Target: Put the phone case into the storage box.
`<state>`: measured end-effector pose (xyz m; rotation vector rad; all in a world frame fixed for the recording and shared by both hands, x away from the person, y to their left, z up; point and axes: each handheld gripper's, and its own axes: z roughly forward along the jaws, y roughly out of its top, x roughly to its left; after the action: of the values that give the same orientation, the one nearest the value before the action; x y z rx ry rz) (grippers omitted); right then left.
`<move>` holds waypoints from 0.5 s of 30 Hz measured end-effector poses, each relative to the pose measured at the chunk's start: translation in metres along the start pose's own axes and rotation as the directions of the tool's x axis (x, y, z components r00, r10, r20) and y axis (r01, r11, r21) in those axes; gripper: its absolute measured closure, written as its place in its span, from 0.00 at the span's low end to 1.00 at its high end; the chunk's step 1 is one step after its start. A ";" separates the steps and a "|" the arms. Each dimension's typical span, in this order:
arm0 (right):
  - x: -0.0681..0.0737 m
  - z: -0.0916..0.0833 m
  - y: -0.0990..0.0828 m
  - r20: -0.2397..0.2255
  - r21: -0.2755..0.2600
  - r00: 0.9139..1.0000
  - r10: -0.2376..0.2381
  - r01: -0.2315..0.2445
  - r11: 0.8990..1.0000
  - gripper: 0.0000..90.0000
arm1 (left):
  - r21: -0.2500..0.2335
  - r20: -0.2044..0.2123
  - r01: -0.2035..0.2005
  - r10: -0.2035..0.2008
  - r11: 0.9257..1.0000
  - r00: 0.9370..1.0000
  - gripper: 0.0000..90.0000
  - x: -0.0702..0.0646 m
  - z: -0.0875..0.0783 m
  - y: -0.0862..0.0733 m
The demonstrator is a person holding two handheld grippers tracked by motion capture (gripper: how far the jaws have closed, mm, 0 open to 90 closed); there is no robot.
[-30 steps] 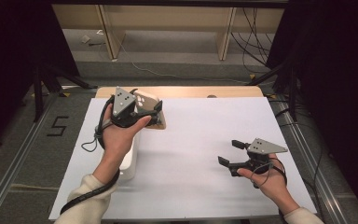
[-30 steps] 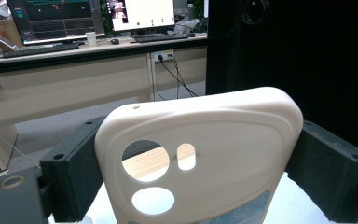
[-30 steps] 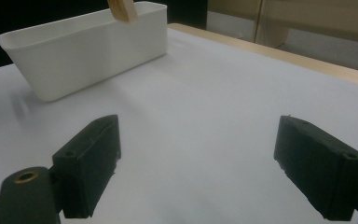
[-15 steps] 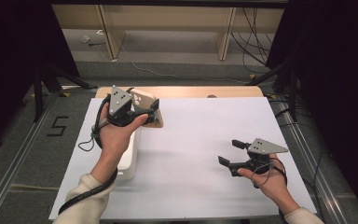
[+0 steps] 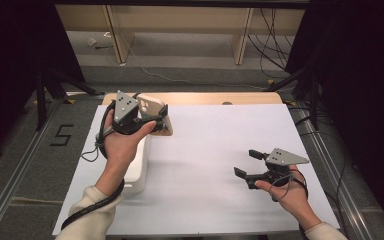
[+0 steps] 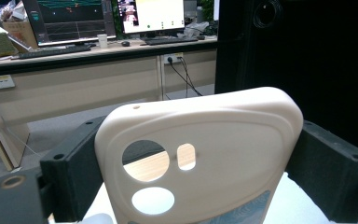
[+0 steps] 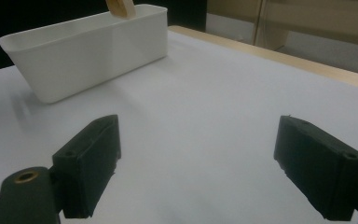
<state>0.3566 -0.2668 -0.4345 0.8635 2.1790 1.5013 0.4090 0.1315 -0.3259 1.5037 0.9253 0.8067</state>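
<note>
On the left of the high view, the left gripper (image 5: 161, 118) is held up above the far end of a long white plastic bin (image 5: 139, 165) that sits on the white sheet covering the table (image 5: 210, 150). Its black jaws clamp the two side edges of a cream-coloured phone case (image 5: 152, 107) with round and oblong camera cut-outs. In the left gripper view the phone case (image 6: 205, 154) stands upright between the jaws, both pads pressed against its sides, with a patterned patch at its lower edge. Well to the right, the right gripper (image 5: 247, 163) hovers low over the bare sheet, its jaws spread wide with nothing between them. In the right gripper view the white bin (image 7: 88, 51) lies ahead, well apart from the jaws.
</note>
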 end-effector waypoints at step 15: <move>0.000 0.000 0.000 -0.001 0.001 1.000 0.003 -0.003 1.000 0.18 | -0.003 -0.023 0.001 -0.001 1.000 1.000 0.12 0.007 -0.003 0.001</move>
<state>0.3565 -0.2668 -0.4345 0.8665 2.1809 1.5020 0.4100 0.1389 -0.3249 1.4939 0.9410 0.8264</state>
